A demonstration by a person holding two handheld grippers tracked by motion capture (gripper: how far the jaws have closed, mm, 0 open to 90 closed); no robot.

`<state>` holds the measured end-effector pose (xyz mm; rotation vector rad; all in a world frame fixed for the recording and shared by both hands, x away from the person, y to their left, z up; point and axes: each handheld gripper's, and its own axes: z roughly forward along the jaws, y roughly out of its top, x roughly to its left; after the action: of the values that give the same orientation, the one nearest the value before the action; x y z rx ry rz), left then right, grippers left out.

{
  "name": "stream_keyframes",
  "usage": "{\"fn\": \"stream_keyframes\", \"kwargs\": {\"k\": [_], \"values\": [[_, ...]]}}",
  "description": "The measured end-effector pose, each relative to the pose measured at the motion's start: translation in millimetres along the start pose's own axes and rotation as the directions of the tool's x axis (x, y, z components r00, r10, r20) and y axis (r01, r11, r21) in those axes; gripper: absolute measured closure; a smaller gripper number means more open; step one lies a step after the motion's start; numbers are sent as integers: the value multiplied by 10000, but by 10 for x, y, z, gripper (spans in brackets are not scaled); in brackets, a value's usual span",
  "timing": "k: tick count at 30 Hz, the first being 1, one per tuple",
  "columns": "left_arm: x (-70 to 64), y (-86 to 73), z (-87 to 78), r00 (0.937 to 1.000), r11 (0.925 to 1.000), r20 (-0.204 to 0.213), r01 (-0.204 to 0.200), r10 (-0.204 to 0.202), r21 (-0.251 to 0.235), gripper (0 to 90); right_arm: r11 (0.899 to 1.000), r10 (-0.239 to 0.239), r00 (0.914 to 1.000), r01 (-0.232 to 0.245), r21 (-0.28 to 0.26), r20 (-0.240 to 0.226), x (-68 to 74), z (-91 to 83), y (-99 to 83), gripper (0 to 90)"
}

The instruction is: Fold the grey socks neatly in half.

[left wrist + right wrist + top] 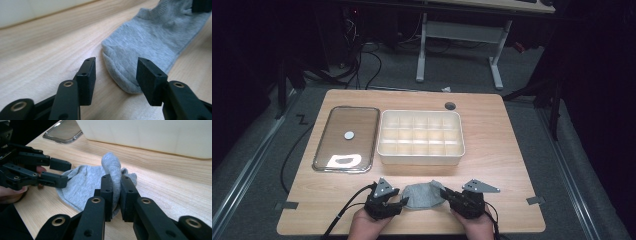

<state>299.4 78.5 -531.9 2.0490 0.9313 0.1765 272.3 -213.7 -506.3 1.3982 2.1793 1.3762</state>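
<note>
Pale woodgrain table (492, 150); ribbed grey sock (85, 182) pinched in right gripper (116, 192) jaws, left gripper (115, 72) jaws agape.

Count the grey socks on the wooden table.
1. The grey knitted sock lies at the table's near edge between both grippers: right gripper pinches one end, open left gripper straddles the other. None in the white box's visible compartments.

A light wooden bench (492, 150) carries a white compartment box (421, 137) near its middle, divided into rows of small open cells. Just beside the box, on its left, lies a clear lid (346, 139) with a metal-looking rim and a small round white knob (349, 135) at its centre. A dark round grommet hole (450, 106) sits at the bench's far edge. Beyond, on grey carpet, stand the white legs of another desk (460, 35), with black cables (362, 62) trailing over the floor.
</note>
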Motion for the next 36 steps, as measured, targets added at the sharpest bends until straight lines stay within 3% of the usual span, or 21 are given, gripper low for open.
{"fn": "stream_keyframes", "kwargs": {"k": [4, 7, 8, 12, 13, 18, 25, 31, 36], "values": [[19, 19, 42, 9997, 9998, 142, 209, -210, 44, 669, 9999, -143, 9995, 143, 15, 283, 17, 5, 9, 827], [23, 36, 61, 9997, 9997, 90, 243, -242, -26, 726, 9996, -282, 9979, 280, 36, 582, 33, 12, 16, 826], [21, 33, 69, 9999, 9998, 31, 165, -165, -136, 737, 9989, -456, 9947, 445, 140, 920, 63, 17, 31, 825], [-12, 14, 56, 9999, 9993, -64, -106, 104, -345, 745, 9956, -932, 9858, 914, 197, 1398, 154, 38, 73, 824], [-42, 0, 37, 9992, 9980, -141, -378, 372, -499, 743, 9942, -1074, 9822, 1044, 273, 1539, 198, 55, 83, 824], [-16, -3, 33, 9999, 9987, -23, -136, 135, -485, 743, 9891, -1453, 9720, 1382, 506, 1846, 354, 142, 149, 824], [-14, 3, 42, 9999, 9990, -19, -145, 144, -413, 765, 9832, -1780, 9675, 1673, 730, 1797, 533, 270, 234, 824], [-16, 5, 45, 9999, 9991, -15, -155, 154, -406, 766, 9762, -2108, 9669, 2005, 828, 1440, 732, 474, 274, 826], [-8, -2, 29, 9999, 9984, 57, -133, 137, -558, 745, 9739, -2138, 9681, 2008, 1057, 1308, 747, 622, 229, 827]]}}
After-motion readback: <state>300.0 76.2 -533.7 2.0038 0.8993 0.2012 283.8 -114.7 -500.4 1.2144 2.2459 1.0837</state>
